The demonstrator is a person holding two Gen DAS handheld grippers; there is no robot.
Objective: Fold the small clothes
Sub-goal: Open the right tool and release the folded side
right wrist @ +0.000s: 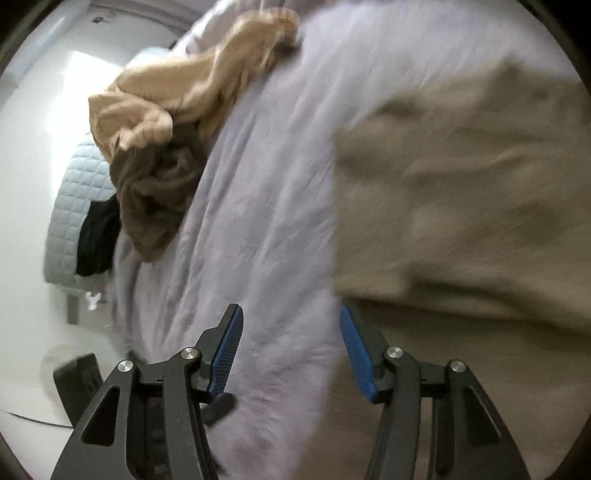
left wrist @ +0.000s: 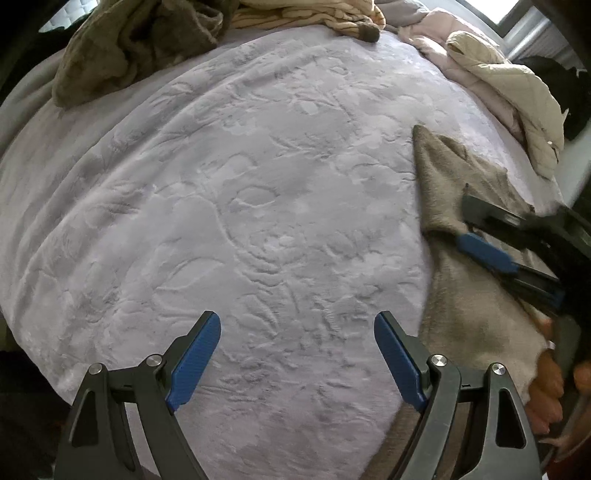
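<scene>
A taupe fleecy garment [left wrist: 469, 295] lies rumpled on the right side of the lilac embossed blanket [left wrist: 258, 203]. In the right wrist view, which is motion-blurred, the same garment [right wrist: 461, 184] fills the right half. My right gripper [right wrist: 291, 317] is open, its right finger at the garment's left edge, with blanket [right wrist: 266, 221] showing between the fingers. From the left wrist view the right gripper [left wrist: 464, 221] reaches in over the garment with its jaws apart. My left gripper [left wrist: 297, 325] is open and empty above bare blanket, just left of the garment.
Clothes are heaped along the far edge: an olive-brown piece [left wrist: 129, 48], a cream striped knit [left wrist: 314, 14], a pink piece [left wrist: 436, 40] and a cream quilted jacket [left wrist: 517, 96]. A hand [left wrist: 546, 380] shows at the lower right. The quilted mattress side [right wrist: 74, 206] and pale floor lie beyond the bed.
</scene>
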